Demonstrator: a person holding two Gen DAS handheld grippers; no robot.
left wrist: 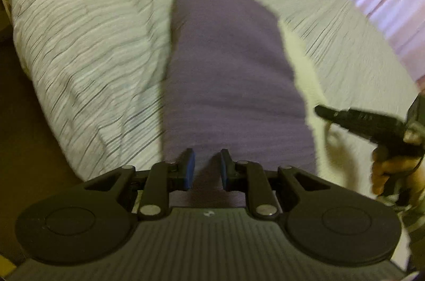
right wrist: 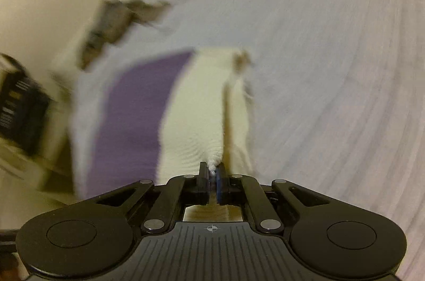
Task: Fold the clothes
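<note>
Item: garment [left wrist: 228, 63], purple outside, cream inside, lying on a striped white bedspread [left wrist: 79, 42].

Position: it lay lengthwise down the bed, long axis running away from both cameras. The far end tapered to a narrow tip in the left view. The near end sat at the bed edge, under the grippers.

Left gripper [left wrist: 205, 169]: jaws narrowly apart, nothing visibly clamped; purple cloth showed through the gap, and contact could not be judged.

Right gripper [right wrist: 212, 176]: jaws nearly closed, pinching a bunched bit of the cream edge [right wrist: 214, 164]. From it a raised ridge of cloth ran forward.

Other: dark blurred objects [right wrist: 106, 26] lay on the bed beyond the garment. A box-like thing [right wrist: 18, 105] stood off the bed at left.

Risks, as judged: the pinch was small, so a quick pull could slip the cloth free. With one side held only, the fold would likely skew off the long axis. Heavy blur in the right view suggested fast motion, which could drag the whole piece over the bedspread.
</note>
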